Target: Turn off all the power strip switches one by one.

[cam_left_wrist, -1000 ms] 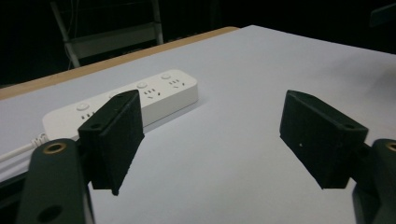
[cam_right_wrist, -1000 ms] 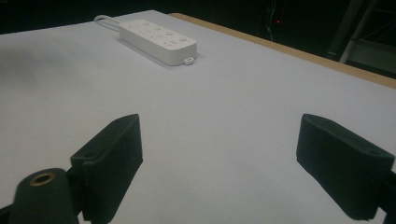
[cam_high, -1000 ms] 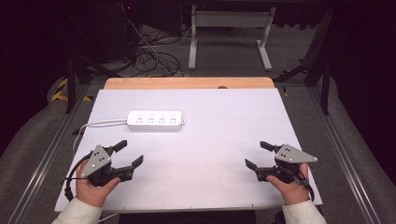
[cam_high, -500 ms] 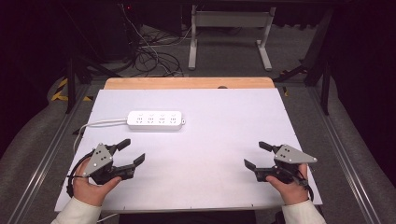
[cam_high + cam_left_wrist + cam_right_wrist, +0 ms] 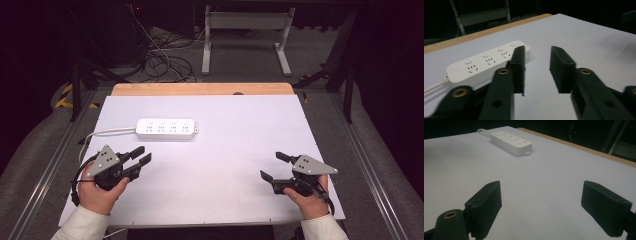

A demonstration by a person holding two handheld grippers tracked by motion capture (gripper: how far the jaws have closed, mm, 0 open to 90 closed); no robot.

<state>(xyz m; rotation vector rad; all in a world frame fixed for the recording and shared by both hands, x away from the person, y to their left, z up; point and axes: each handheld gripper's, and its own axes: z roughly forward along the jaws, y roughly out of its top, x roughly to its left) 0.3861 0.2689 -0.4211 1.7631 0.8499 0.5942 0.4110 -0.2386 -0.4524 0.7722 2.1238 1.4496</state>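
Light is coming from overhead onto the white table top (image 5: 225, 150), which is reading bright and even across the middle of the high view, while the floor and the top and right edges are falling off into near black. Soft short shadows are sitting under the power strip (image 5: 166, 128) and both hands. No hard glare. The left gripper view is looking dim and grainy, its near black jaws smearing at the bottom (motion blur or too close, cannot tell). The right gripper view is showing soft jaws, a sharper strip (image 5: 510, 142) in the upper left and a tiny red light at top right.
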